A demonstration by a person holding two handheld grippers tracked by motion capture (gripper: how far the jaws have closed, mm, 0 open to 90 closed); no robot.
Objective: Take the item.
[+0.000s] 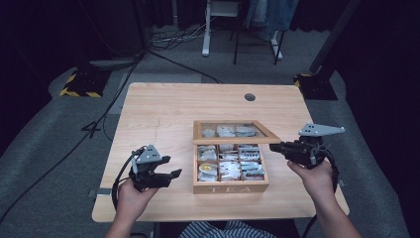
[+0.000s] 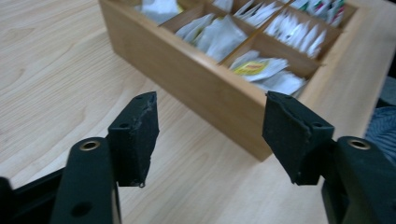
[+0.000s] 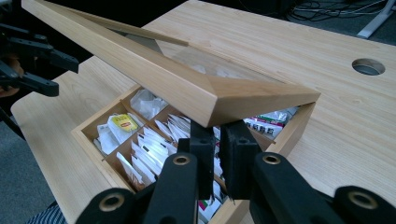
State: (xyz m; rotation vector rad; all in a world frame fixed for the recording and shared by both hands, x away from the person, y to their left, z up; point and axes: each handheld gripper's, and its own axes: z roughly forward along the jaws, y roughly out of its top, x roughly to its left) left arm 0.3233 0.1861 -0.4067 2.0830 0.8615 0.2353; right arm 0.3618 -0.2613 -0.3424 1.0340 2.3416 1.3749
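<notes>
Over pale wooden table: right gripper (image 3: pixel 219 140) pinches glass-paned wooden lid (image 3: pixel 187 88) corner, propping hinged tea box (image 1: pixel 230 187) open; left gripper (image 1: pixel 166 174), jaws spread, empty, nearer sachets (image 2: pixel 261 70), box ahead.

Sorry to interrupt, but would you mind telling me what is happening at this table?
A person is working on a wooden tea box full of tea bags. The right hand-held gripper pinches the front edge of the glass-paned lid and holds it half raised. The left hand-held gripper hangs open beside the box, nothing between its jaws.
</notes>
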